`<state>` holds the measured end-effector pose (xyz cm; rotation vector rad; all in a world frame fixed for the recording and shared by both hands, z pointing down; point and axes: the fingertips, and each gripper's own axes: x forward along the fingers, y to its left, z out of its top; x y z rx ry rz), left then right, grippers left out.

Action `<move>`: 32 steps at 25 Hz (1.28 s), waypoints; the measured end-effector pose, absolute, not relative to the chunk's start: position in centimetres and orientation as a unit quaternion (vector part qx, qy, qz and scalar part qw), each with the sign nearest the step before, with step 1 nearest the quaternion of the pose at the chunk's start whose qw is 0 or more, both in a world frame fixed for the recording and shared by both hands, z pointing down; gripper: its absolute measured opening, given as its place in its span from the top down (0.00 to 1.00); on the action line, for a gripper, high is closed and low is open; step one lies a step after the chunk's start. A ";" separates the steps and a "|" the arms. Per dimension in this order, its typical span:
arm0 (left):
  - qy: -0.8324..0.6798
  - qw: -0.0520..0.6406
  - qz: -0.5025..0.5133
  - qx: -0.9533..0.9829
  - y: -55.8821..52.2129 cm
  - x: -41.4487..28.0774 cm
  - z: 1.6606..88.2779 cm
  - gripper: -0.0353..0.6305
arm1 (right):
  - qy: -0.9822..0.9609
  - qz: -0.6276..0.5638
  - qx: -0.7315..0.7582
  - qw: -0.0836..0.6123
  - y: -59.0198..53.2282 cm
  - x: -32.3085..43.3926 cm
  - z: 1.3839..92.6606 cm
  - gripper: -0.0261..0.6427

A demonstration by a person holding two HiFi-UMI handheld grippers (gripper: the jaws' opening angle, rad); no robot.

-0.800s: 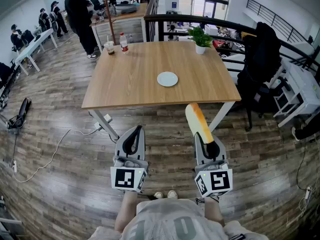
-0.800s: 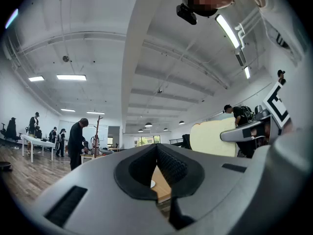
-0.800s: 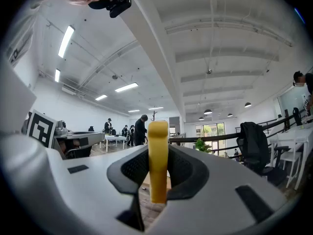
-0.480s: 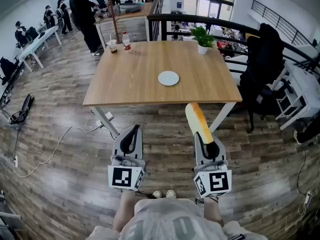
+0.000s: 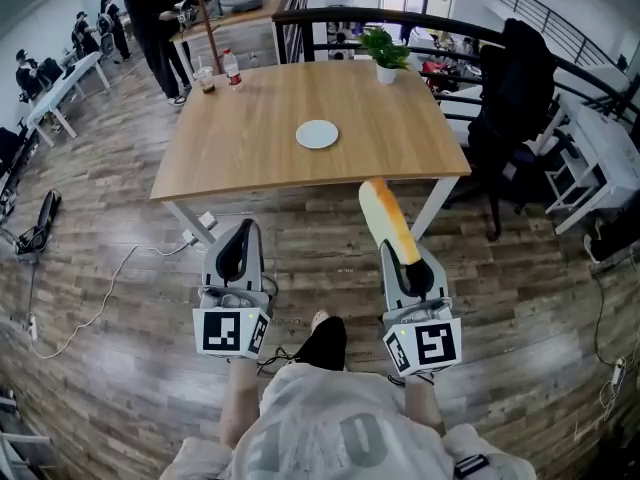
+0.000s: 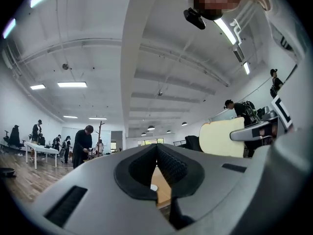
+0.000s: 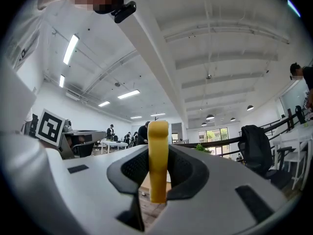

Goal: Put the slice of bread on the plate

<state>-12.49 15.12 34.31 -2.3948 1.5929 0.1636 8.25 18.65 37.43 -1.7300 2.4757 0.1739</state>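
A slice of bread (image 5: 383, 218) with a yellow-brown crust stands edge-up in my right gripper (image 5: 404, 259), which is shut on its lower end. In the right gripper view the bread (image 7: 158, 160) shows edge-on between the pads of that gripper (image 7: 158, 153). My left gripper (image 5: 240, 234) is shut with nothing in it, level with the right one and to its left. Its pads meet in the left gripper view (image 6: 157, 148), where the bread (image 6: 222, 137) shows flat-on at the right. A small white plate (image 5: 317, 134) lies mid-table, well ahead of both grippers, which hang over the floor.
The wooden table (image 5: 240, 158) carries a potted plant (image 5: 385, 50), a bottle (image 5: 231, 68) and a cup (image 5: 205, 78) along its far edge. A black chair with a coat (image 5: 510, 98) stands to the right. People (image 5: 155, 18) stand at the back left. A cable (image 5: 100, 298) lies on the floor.
The view has shifted and a dark shoe has come forward between the grippers. Both grippers sit slightly further left in the picture. The bread stays clamped in the right one.
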 end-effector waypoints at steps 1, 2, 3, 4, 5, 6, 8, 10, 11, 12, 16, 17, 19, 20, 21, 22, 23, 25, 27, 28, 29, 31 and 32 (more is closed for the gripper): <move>0.548 0.131 0.059 -0.824 14.8 -12.2 34.2 0.93 | 0.815 0.060 -0.573 0.058 18.4 8.7 37.2 0.82; 0.548 0.132 0.060 -0.824 14.4 -11.9 34.1 0.93 | 0.813 0.062 -0.575 0.058 18.0 9.3 37.1 0.83; 0.547 0.131 0.061 -0.825 13.9 -11.5 34.2 0.93 | 0.812 0.061 -0.578 0.058 17.6 9.8 37.1 0.82; 0.546 0.130 0.061 -0.825 13.4 -11.2 34.4 0.93 | 0.810 0.060 -0.581 0.057 17.1 10.2 37.1 0.82; 0.545 0.129 0.060 -0.826 12.9 -10.8 34.6 0.93 | 0.809 0.060 -0.582 0.056 16.5 10.6 37.2 0.82; 0.544 0.129 0.060 -0.827 12.3 -10.6 34.7 0.93 | 0.809 0.063 -0.581 0.054 15.9 10.8 37.1 0.82; 0.543 0.129 0.062 -0.828 10.7 -10.4 34.8 0.93 | 0.811 0.074 -0.578 0.052 14.7 10.8 36.8 0.82; 0.543 0.129 0.067 -0.827 8.6 -10.5 34.8 0.93 | 0.811 0.082 -0.576 0.052 13.3 10.8 36.5 0.82; 0.543 0.130 0.069 -0.827 7.6 -10.6 34.7 0.93 | 0.811 0.085 -0.577 0.051 12.5 10.9 36.5 0.82; 0.542 0.131 0.071 -0.827 6.4 -10.6 34.6 0.93 | 0.809 0.087 -0.579 0.049 11.4 11.0 36.6 0.82; 0.533 0.139 0.079 -0.831 1.4 -10.4 34.1 0.93 | 0.803 0.087 -0.588 0.038 6.9 11.5 36.8 0.82; 0.532 0.142 0.082 -0.831 0.4 -10.5 33.9 0.93 | 0.804 0.088 -0.587 0.039 6.0 11.4 36.7 0.82; 0.529 0.138 0.092 -0.832 -2.1 -10.5 33.7 0.93 | 0.802 0.087 -0.589 0.045 4.0 11.5 36.4 0.82; 0.527 0.132 0.096 -0.834 -3.6 -10.4 33.7 0.93 | 0.801 0.083 -0.591 0.049 2.9 11.6 36.2 0.82; 0.525 0.125 0.102 -0.836 -5.0 -10.3 33.5 0.93 | 0.801 0.078 -0.592 0.052 1.8 11.7 35.9 0.82; 0.522 0.119 0.108 -0.838 -6.2 -10.2 33.3 0.93 | 0.802 0.075 -0.591 0.053 0.8 11.6 35.7 0.82; 0.518 0.115 0.112 -0.840 -7.2 -10.0 33.0 0.93 | 0.803 0.076 -0.589 0.049 -0.1 11.5 35.5 0.82; 0.513 0.118 0.108 -0.844 -9.4 -9.4 32.6 0.93 | 0.803 0.079 -0.590 0.037 -2.4 11.3 35.2 0.82; 0.512 0.122 0.104 -0.844 -11.5 -9.0 32.2 0.93 | 0.803 0.079 -0.590 0.035 -4.9 11.2 34.7 0.82; 0.511 0.121 0.106 -0.845 -12.4 -8.9 32.1 0.93 | 0.805 0.078 -0.587 0.039 -6.0 11.0 34.5 0.82; 0.509 0.121 0.109 -0.845 -13.3 -8.8 32.1 0.93 | 0.807 0.076 -0.584 0.044 -7.1 10.9 34.3 0.82; 0.505 0.123 0.116 -0.846 -15.0 -8.8 32.0 0.93 | 0.810 0.078 -0.579 0.052 -9.2 10.5 33.9 0.82; 0.503 0.125 0.117 -0.847 -16.0 -8.7 32.0 0.93 | 0.811 0.082 -0.577 0.053 -10.2 10.4 33.7 0.82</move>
